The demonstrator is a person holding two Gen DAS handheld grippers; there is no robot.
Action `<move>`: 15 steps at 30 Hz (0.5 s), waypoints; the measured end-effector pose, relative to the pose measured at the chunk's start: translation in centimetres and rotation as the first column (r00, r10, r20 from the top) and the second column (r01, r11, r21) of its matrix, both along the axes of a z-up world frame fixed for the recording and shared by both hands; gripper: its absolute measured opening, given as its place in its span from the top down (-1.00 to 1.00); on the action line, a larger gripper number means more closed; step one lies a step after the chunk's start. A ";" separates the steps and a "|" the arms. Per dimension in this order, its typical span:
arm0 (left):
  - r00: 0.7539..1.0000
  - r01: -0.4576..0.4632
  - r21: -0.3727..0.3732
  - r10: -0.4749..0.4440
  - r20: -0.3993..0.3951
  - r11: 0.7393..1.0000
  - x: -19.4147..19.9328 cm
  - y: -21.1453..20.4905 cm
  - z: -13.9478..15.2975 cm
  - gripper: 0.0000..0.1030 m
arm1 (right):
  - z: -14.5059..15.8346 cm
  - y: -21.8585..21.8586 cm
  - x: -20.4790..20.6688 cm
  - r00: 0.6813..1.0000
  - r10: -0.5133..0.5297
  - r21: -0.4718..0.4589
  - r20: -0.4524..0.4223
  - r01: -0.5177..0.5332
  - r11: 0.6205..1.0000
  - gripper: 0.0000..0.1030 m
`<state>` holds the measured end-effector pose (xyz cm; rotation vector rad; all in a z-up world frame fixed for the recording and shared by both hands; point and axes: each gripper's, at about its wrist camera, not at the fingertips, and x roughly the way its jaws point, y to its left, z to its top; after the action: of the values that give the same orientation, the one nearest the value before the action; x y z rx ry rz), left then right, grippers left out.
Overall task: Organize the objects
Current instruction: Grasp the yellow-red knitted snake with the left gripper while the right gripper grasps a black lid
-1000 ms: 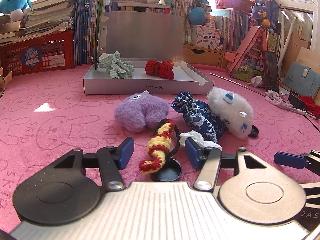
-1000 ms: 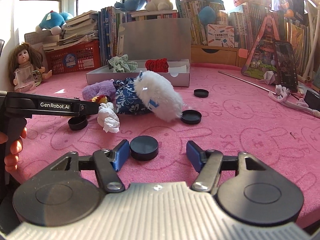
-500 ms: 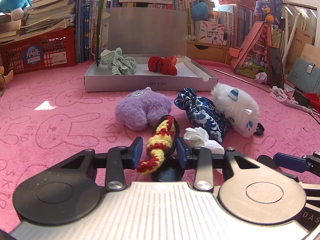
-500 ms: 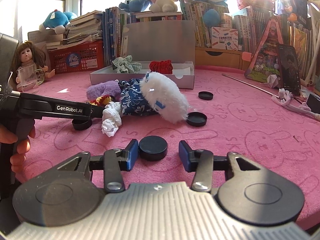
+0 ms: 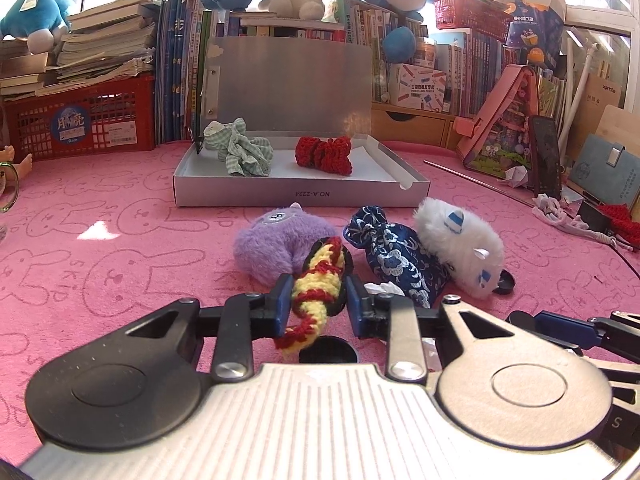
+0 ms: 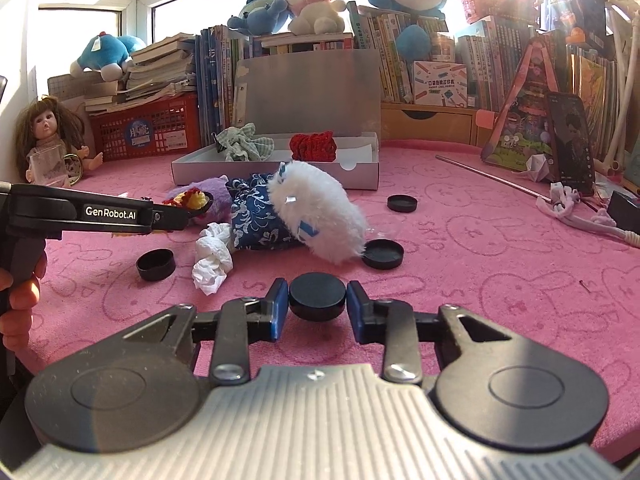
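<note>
a doll [image 6: 50,142] sits beside the red crate [image 6: 154,130].

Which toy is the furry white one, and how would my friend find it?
Start at the open grey box on the pink cloth. In front lies a row of soft things; the white furry toy is rightmost, leaning on the blue patterned pouch. Only it is white and shaggy, with small blue-striped tags.
</note>
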<state>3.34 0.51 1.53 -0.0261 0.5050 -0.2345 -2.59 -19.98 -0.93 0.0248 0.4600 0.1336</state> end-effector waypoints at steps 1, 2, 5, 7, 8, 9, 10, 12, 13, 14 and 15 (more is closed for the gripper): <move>1.000 -0.005 -0.004 0.005 -0.005 1.000 0.0 0.1 0.1 0.34 | 0.1 -0.1 0.0 1.000 -0.003 0.003 0.001 0.003 1.000 0.29; 1.000 -0.008 -0.009 0.008 -0.010 1.000 0.1 0.2 0.2 0.34 | 0.2 -0.1 0.1 1.000 -0.004 0.004 0.000 0.004 1.000 0.29; 1.000 -0.018 -0.020 0.018 -0.012 1.000 0.1 0.4 0.5 0.34 | 0.5 -0.2 0.2 1.000 -0.008 -0.003 0.007 0.008 1.000 0.29; 1.000 -0.020 -0.020 0.020 -0.006 1.000 0.0 0.5 0.8 0.34 | 0.8 -0.1 0.2 1.000 -0.009 -0.008 0.016 0.009 1.000 0.29; 1.000 -0.021 -0.020 0.021 -0.002 1.000 -0.1 0.5 0.9 0.34 | 0.9 -0.1 0.2 1.000 -0.009 -0.009 0.022 0.009 1.000 0.29; 1.000 -0.021 -0.020 0.021 0.002 1.000 -0.1 0.5 1.0 0.34 | 1.1 -0.1 0.3 1.000 -0.008 -0.009 0.025 0.008 1.000 0.29; 1.000 -0.022 -0.020 0.022 0.006 1.000 -0.1 0.5 1.1 0.34 | 1.3 -0.1 0.3 1.000 -0.008 -0.008 0.027 0.008 1.000 0.29; 1.000 -0.023 -0.020 0.023 0.010 1.000 0.0 0.5 1.4 0.34 | 1.6 -0.2 0.6 1.000 -0.008 -0.001 0.029 0.008 1.000 0.29; 1.000 -0.025 -0.020 0.025 0.011 0.999 0.0 0.5 1.4 0.34 | 1.8 -0.3 0.7 1.000 -0.008 0.006 0.029 0.008 1.000 0.29; 1.000 -0.026 -0.021 0.026 0.011 0.999 0.1 0.4 1.5 0.34 | 1.9 -0.4 0.9 1.000 -0.009 0.012 0.028 0.009 1.000 0.29; 1.000 -0.025 -0.022 0.025 0.011 0.999 0.1 0.4 1.6 0.34 | 2.1 -0.5 1.1 1.000 -0.011 0.018 0.027 0.010 1.000 0.29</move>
<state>3.42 0.94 3.09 -0.0527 0.4906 -0.2159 -1.52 -20.47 1.14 0.0430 0.4315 0.1274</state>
